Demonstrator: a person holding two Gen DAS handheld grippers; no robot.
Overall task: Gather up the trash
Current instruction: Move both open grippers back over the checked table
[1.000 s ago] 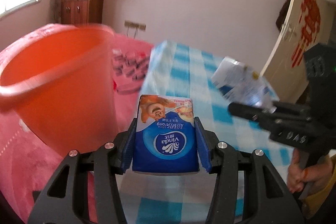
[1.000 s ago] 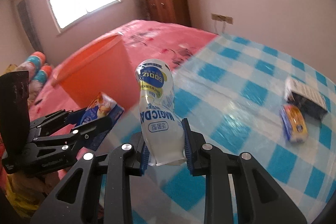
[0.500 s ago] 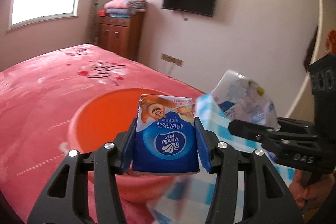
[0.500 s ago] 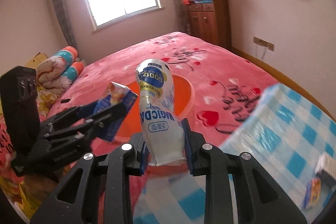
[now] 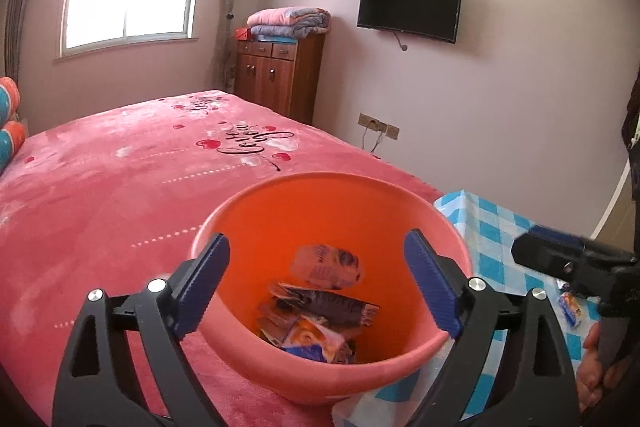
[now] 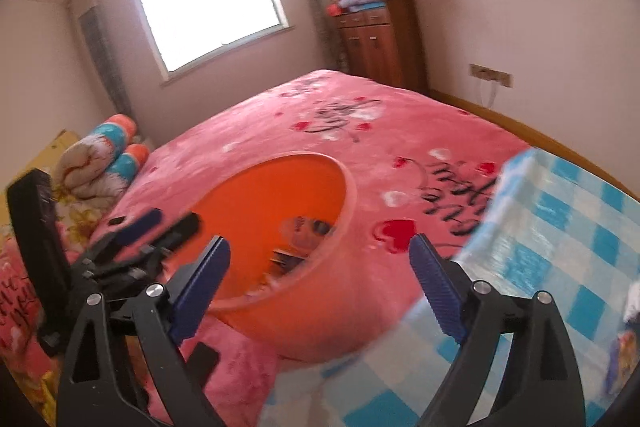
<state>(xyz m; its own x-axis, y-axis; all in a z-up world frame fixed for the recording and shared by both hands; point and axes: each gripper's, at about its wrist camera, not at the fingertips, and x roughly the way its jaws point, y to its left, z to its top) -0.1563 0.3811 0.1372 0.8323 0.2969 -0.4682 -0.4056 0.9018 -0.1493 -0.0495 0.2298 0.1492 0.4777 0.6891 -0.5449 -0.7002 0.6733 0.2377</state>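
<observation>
Blurred trash [image 5: 316, 311] lies half-hidden in the orange bucket [image 5: 280, 367], while the left tongs [image 5: 316, 287] and right tongs [image 6: 318, 281], tilted downward above it, are opening wide and empty.

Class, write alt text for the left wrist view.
The left gripper, its jaws opening with nothing between them, hovers over an orange bucket holding wrappers and a plastic bottle. The bucket sits on a pink bedspread beside a blue checked cloth.

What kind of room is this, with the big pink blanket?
Most likely a bedroom in someone's home. A bed with a pink blanket fills most of it, folded quilts sit on a wooden cabinet, and a television hangs on the wall.
</observation>
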